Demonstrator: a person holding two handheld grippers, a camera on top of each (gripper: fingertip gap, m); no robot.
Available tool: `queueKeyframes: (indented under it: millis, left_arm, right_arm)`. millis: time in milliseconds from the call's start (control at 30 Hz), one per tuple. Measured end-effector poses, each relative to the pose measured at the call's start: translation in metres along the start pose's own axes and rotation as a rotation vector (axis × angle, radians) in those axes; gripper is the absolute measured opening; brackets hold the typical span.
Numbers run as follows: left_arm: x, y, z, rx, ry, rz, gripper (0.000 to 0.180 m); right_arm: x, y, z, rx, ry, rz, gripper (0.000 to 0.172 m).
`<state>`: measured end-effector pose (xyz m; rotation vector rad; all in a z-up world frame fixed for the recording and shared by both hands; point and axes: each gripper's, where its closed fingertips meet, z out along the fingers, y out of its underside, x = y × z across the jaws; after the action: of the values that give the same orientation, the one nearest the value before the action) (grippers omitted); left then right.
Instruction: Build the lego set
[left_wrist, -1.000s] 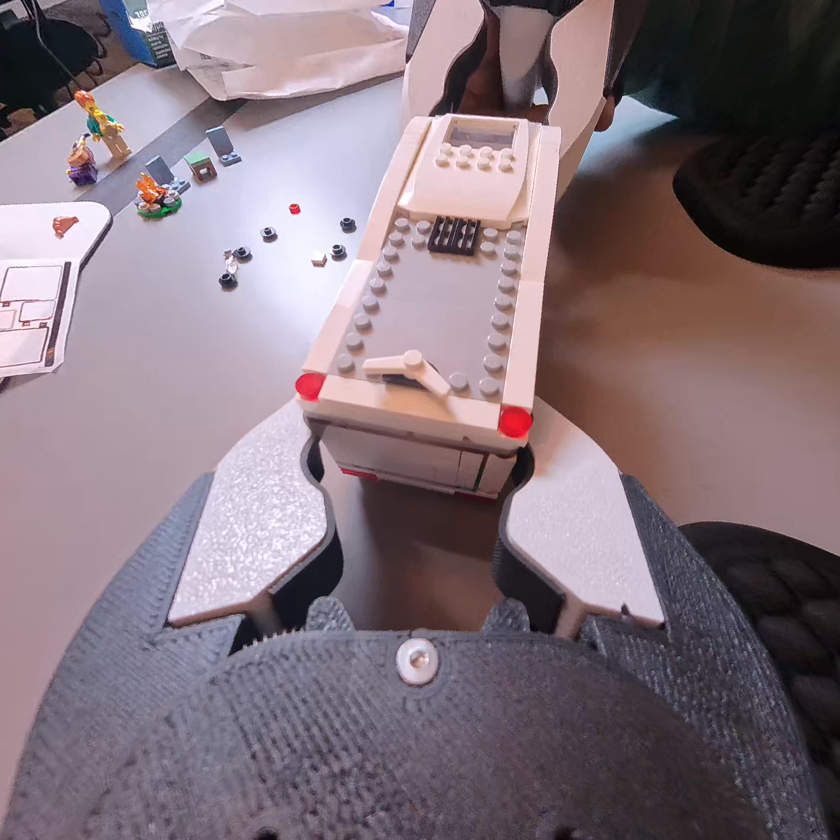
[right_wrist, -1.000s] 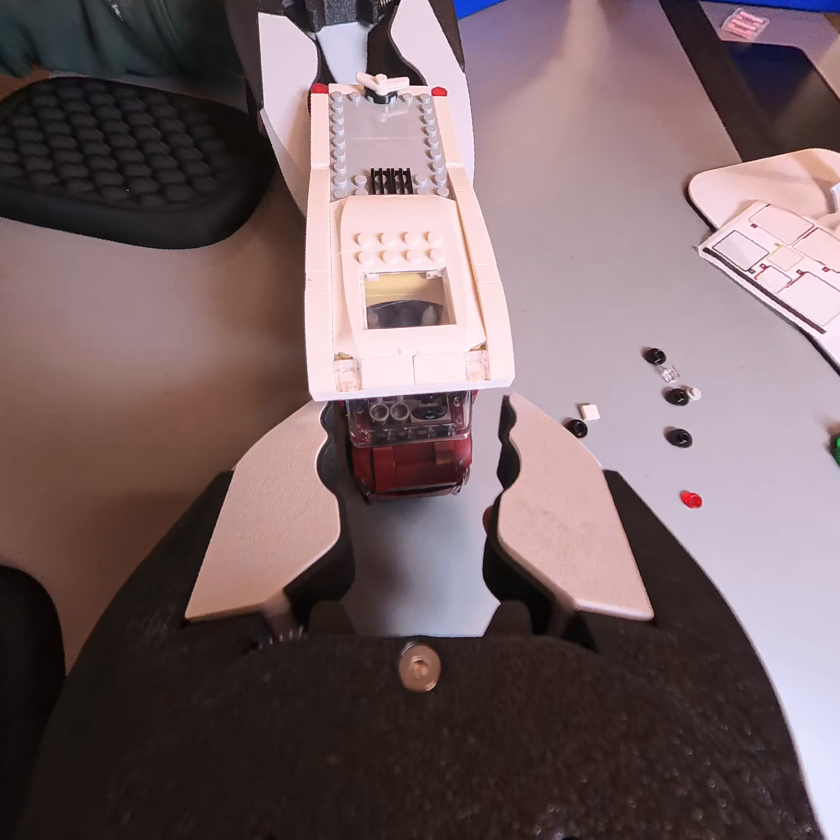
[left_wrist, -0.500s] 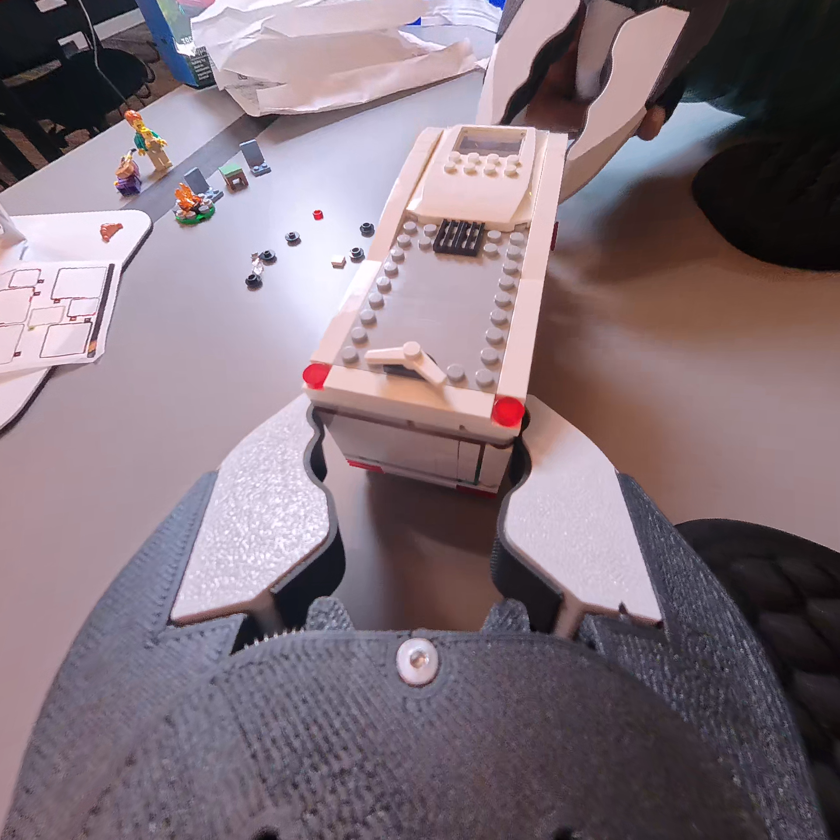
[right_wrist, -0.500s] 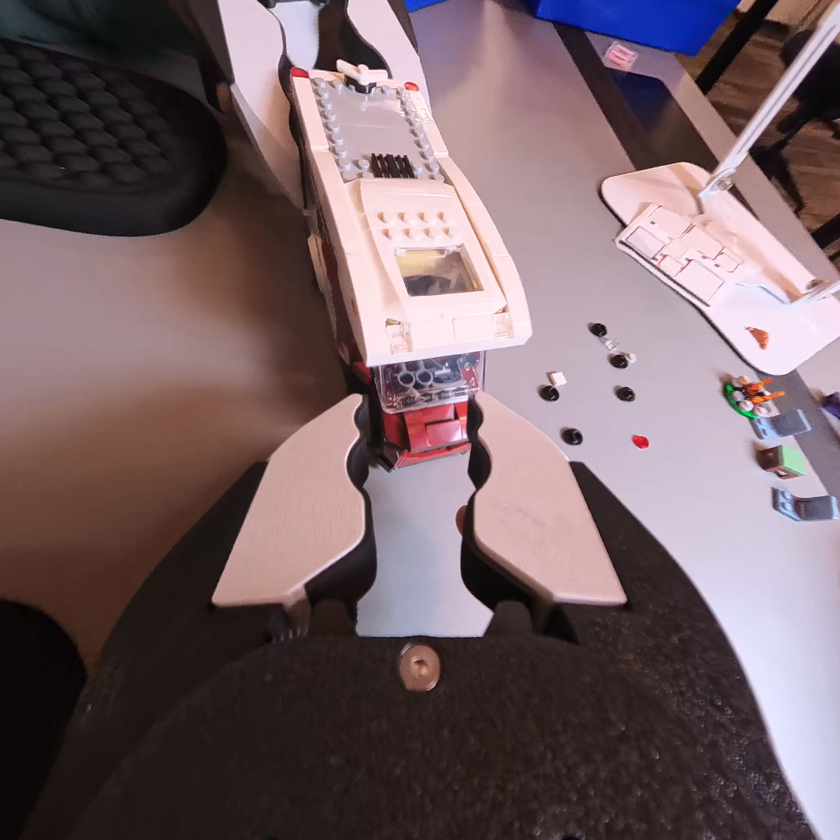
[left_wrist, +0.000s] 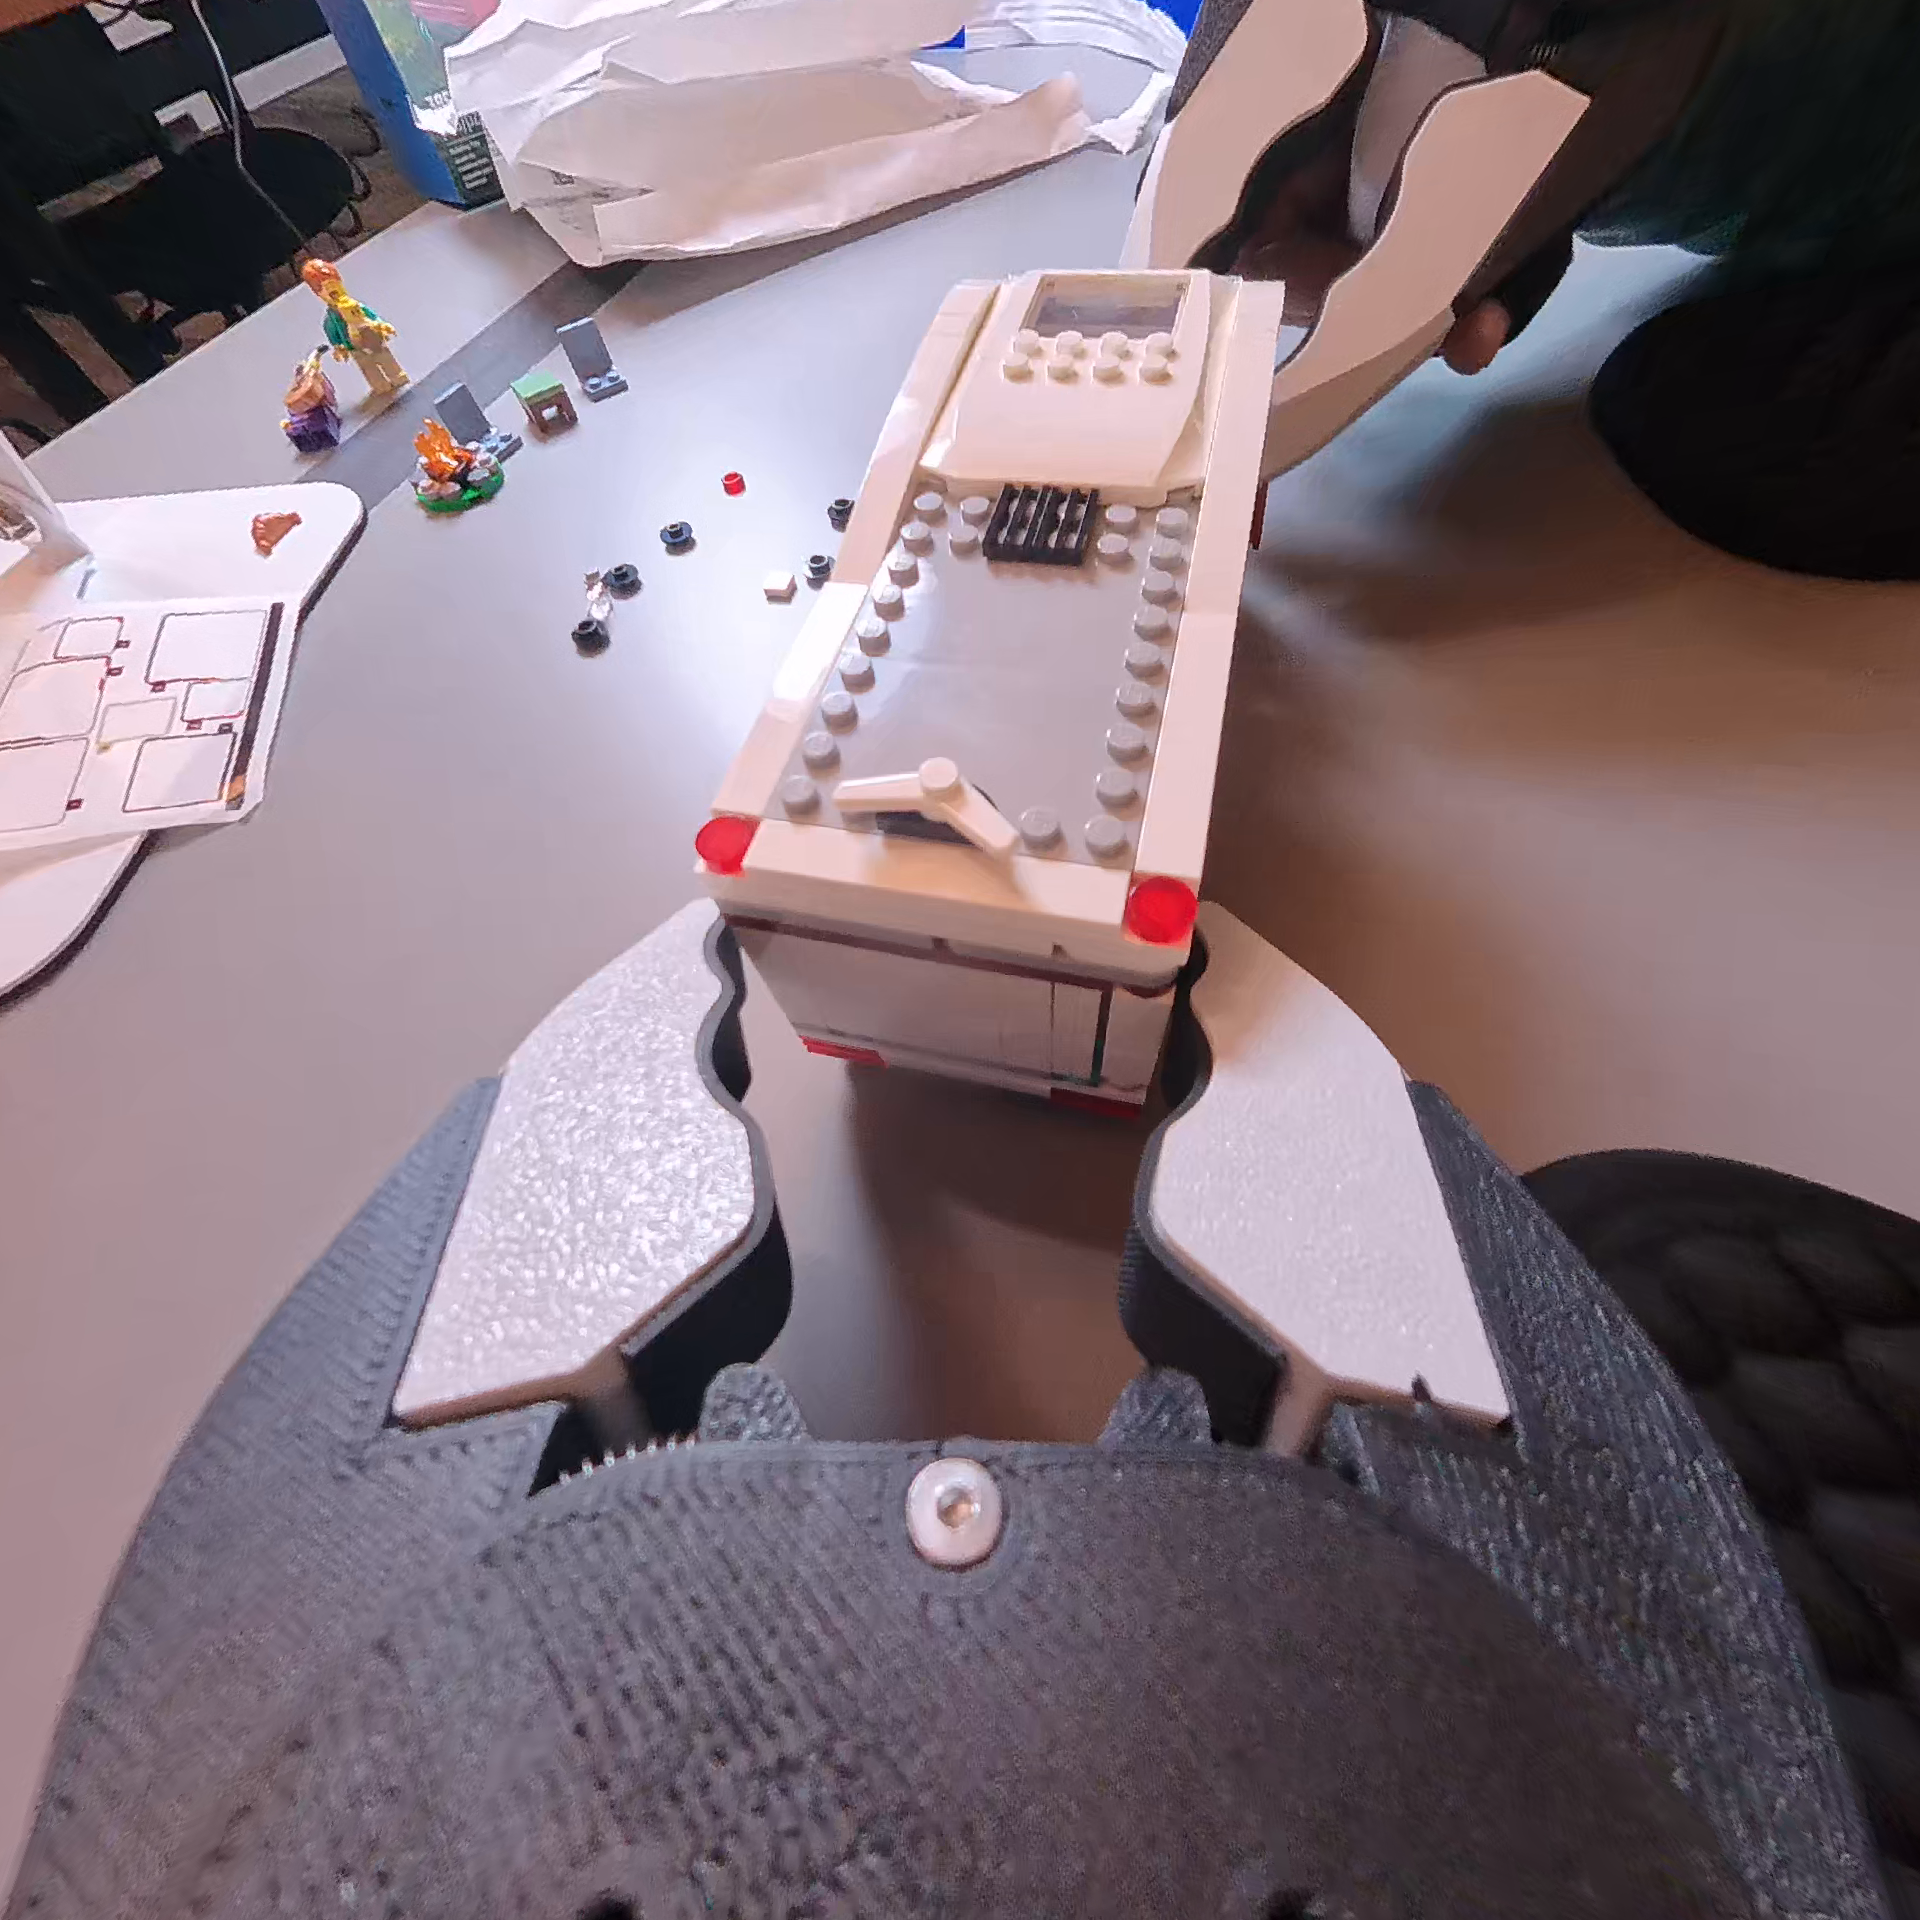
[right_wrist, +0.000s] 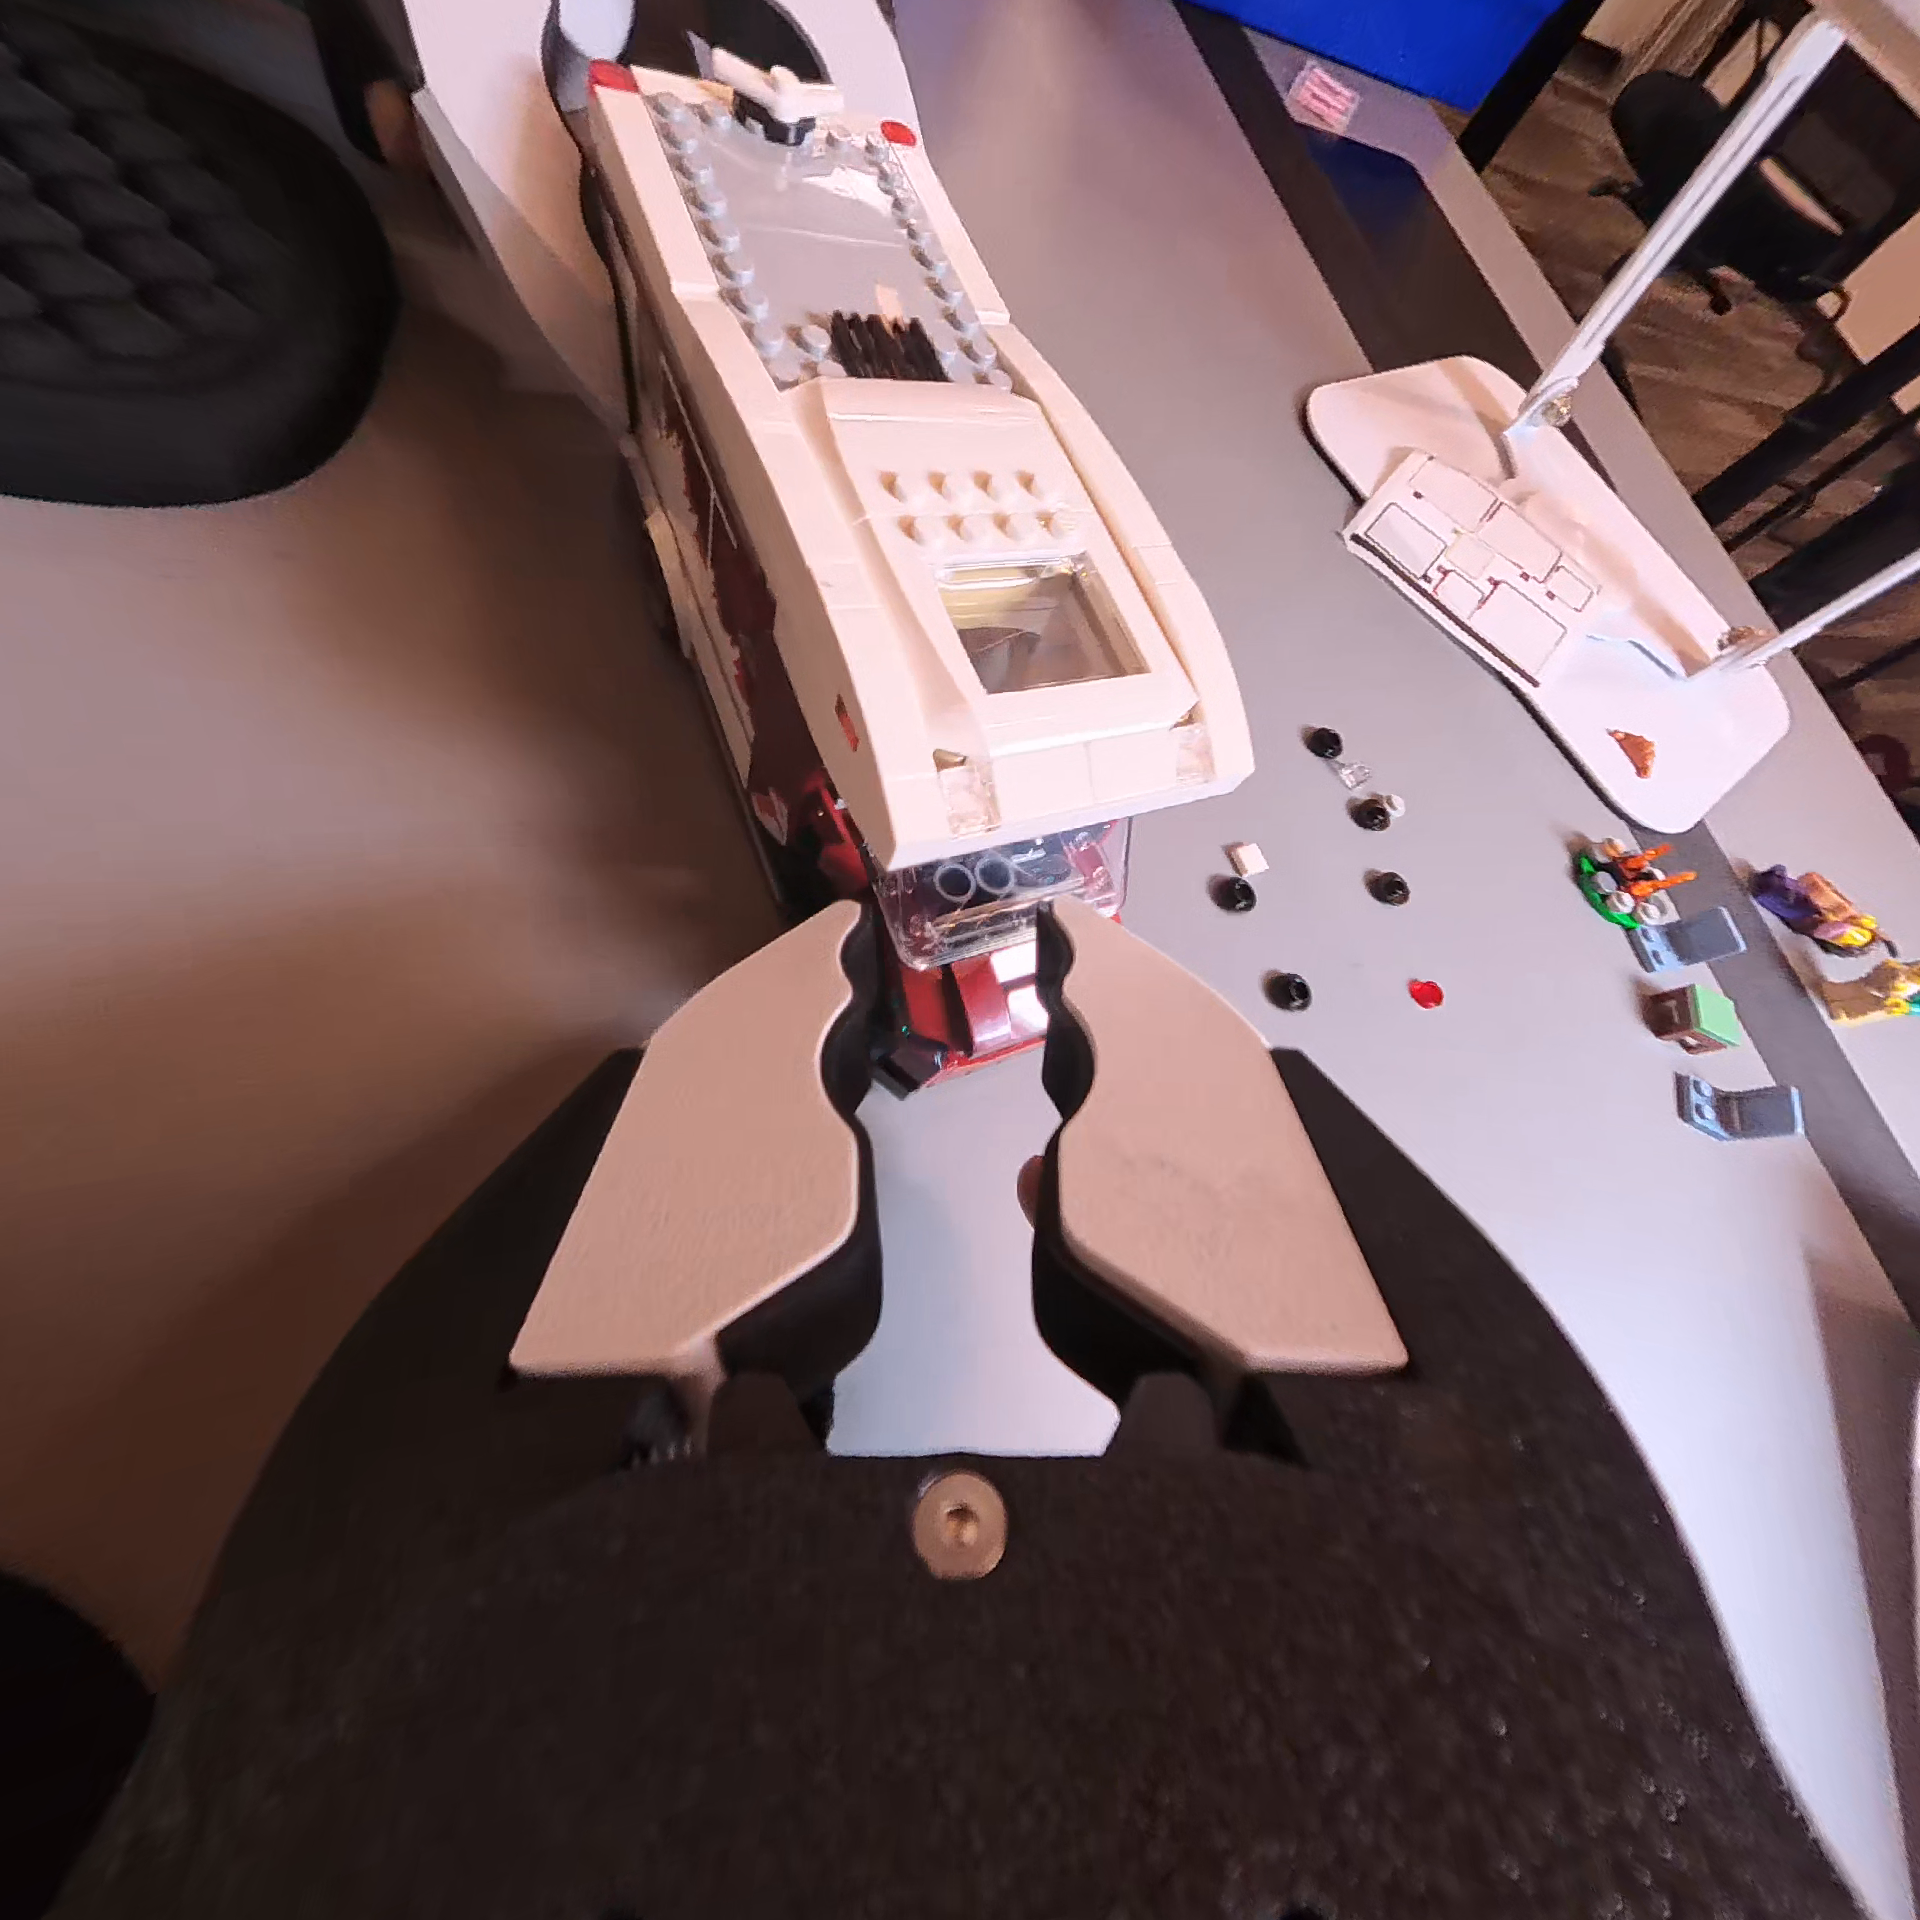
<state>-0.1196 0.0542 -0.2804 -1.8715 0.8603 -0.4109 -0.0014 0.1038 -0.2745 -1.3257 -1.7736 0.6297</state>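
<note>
So the white brick-built camper van (left_wrist: 997, 665) sits lengthwise on the grey table (left_wrist: 416, 935), pinned at both ends. The left gripper (left_wrist: 956, 997) has its fingers spread wide around the van's rear wall, pads right up against the corners under the red studs, so it looks clamped on. The right gripper (right_wrist: 956, 966) is pinched in narrow on the dark red nose under the clear windscreen, at 12 o'clock in the left wrist view. Risk as I see it: squeeze the nose much harder or twist the two ends against each other and the bricks could pop apart, probably the roof plate or cab. A sideways swing could also scatter the loose black studs (left_wrist: 623, 577) at 10 o'clock, near the minifigure (left_wrist: 358, 332) and the instruction sheet (left_wrist: 125, 717).
</note>
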Motion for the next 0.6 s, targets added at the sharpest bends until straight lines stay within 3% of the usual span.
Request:
queueKeyframes:
  millis: [600]
  left_arm:
    - [-0.017, -0.009, 0.021, -0.02, 0.04, 0.07, 0.08]
  right_arm:
    - [0.012, -0.003, -0.01, 0.06, 0.006, 0.04, 0.02]
